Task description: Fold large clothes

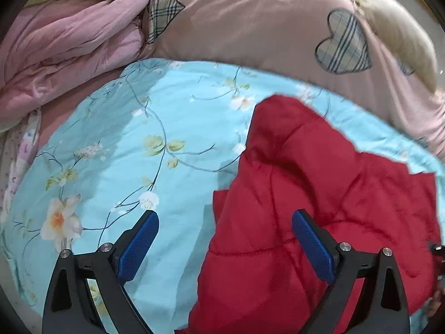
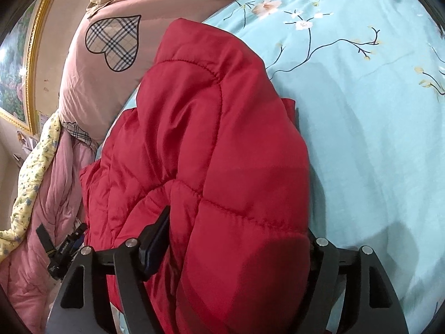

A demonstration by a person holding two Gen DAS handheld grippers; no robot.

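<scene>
Red quilted jacket [image 1: 319, 194] lies bunched on the pale blue floral bedsheet [image 1: 133, 139], near a pink pillow with plaid hearts [image 1: 264, 27]. Right gripper [image 2: 236, 250] is clamped on a thick fold of it; left gripper [image 1: 225, 239] hovers spread wide, holding nothing.

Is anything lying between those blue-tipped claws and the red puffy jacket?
Nothing visible. The left gripper hangs open right over the red jacket's edge, only the floral sheet beneath. The right gripper already has a thick fold of jacket between its fingers.
</scene>
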